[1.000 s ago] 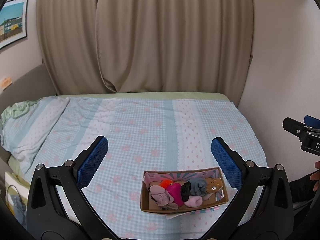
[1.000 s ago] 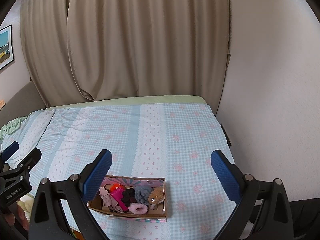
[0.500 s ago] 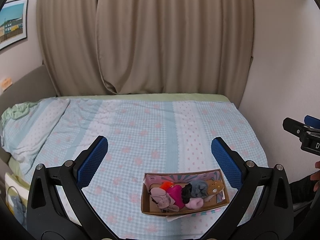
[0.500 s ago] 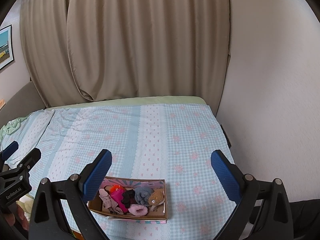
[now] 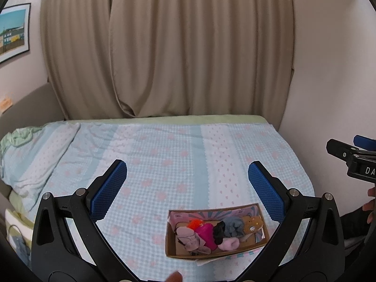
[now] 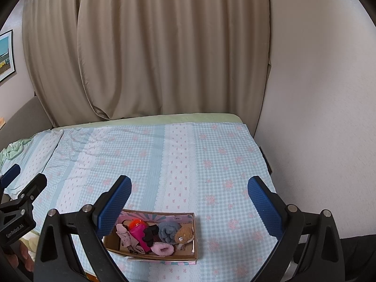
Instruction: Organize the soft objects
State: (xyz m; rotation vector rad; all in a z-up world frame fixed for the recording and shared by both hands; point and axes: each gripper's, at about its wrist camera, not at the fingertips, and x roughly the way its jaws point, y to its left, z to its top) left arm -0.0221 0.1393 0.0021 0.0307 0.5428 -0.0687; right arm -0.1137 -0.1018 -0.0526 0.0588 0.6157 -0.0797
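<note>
Both tongs hover spread wide and empty above the bed (image 5: 164, 155): left tongs (image 5: 188, 188), right tongs (image 6: 188, 197). The cardboard box (image 5: 172, 246) sits near the bed's front edge, holding about 6 plush, fuzzy bundles. Best to descend squarely over 1 bundle and pinch gently; they compress.

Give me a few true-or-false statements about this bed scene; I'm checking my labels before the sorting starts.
1. The cardboard box sits on the checked bedspread. True.
2. The left hand-held gripper is shut on a sock. False: it is open and holds nothing.
3. The soft items are scattered over the bed. False: they lie inside the box, such as the magenta piece and the grey piece.
4. The right hand-held gripper is open. True.
5. The beige curtain hangs behind the bed. True.
</note>
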